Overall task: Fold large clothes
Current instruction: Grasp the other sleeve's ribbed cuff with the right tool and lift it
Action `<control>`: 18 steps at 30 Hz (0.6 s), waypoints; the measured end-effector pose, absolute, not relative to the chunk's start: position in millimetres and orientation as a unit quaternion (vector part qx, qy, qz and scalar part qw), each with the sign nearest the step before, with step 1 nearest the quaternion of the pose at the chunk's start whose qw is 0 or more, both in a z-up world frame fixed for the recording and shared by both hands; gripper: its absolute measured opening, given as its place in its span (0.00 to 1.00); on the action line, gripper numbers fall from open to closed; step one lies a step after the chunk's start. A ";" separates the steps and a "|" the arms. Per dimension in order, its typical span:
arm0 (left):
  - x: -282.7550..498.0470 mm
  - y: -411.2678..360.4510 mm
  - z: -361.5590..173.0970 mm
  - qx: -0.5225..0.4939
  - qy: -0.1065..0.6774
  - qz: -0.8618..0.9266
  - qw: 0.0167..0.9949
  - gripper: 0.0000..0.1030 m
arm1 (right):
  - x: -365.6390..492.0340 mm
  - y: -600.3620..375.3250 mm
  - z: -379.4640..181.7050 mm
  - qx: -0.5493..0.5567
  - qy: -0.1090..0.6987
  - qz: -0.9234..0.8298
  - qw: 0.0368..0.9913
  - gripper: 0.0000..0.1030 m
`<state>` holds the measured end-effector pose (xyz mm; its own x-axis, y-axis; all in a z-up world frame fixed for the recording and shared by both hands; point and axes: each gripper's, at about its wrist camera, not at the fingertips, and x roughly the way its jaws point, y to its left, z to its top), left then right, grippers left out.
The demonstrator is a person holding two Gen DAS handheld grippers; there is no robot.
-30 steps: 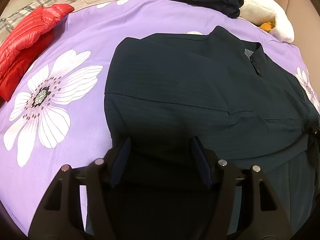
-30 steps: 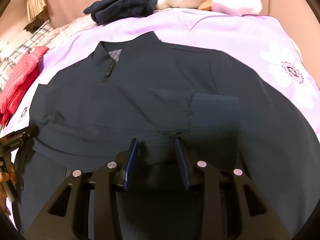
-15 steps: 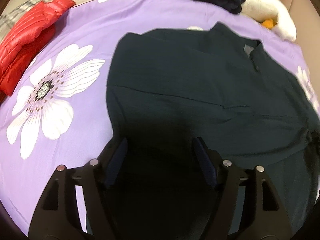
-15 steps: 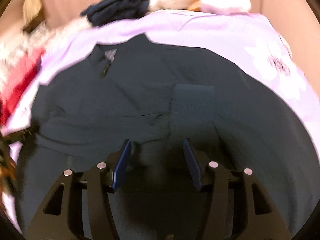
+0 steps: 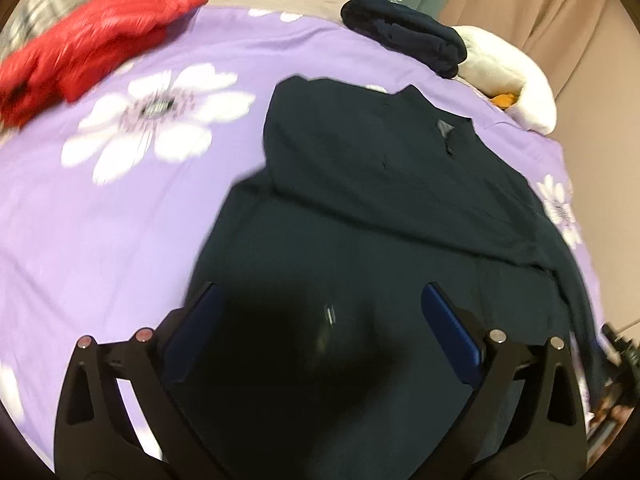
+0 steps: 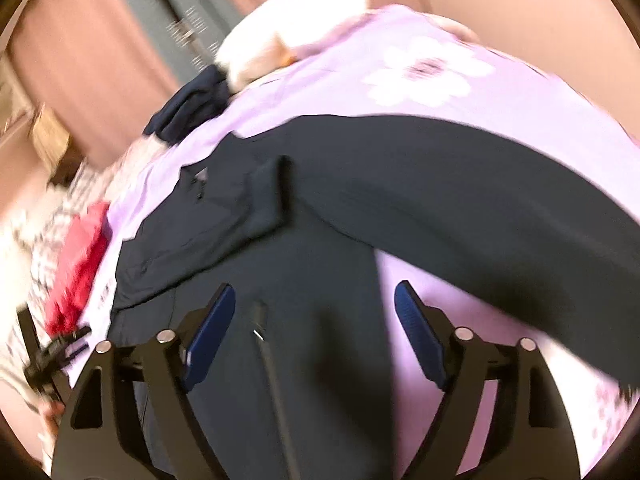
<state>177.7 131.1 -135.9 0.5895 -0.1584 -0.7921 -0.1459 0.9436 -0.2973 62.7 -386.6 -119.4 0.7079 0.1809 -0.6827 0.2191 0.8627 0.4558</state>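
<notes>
Left gripper (image 5: 324, 336) | jaws just opened wide, nothing held | right gripper (image 6: 316, 332) | likewise opened, empty | dark jacket (image 5: 380, 184) | released at 12 o'clock, sleeve fold judged laid.

dark navy jacket (image 5: 360, 184), sleeves folded, flat on bed

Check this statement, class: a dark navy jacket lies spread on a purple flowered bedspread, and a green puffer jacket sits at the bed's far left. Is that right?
One error: the puffer jacket is red, not green, as the left wrist view shows. The dark navy jacket does lie spread on the purple flowered bedspread.
</notes>
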 end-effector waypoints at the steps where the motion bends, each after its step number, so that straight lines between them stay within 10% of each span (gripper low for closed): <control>1: 170.1 130.4 -136.7 -0.176 0.456 -0.005 0.872 0.98 | 48.4 -399.3 -121.1 0.277 0.379 -0.023 0.883 0.81; 18: 93.7 129.1 -123.9 -0.203 0.456 -0.011 0.867 0.98 | -49.9 -504.4 -168.8 0.505 0.253 -0.172 0.807 0.81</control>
<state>93.7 129.1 -123.9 0.5845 -0.2038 -0.7854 -0.1670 0.9170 -0.3622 -49.9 -504.4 -168.8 0.8130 -0.0222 -0.5819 0.5332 0.4298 0.7287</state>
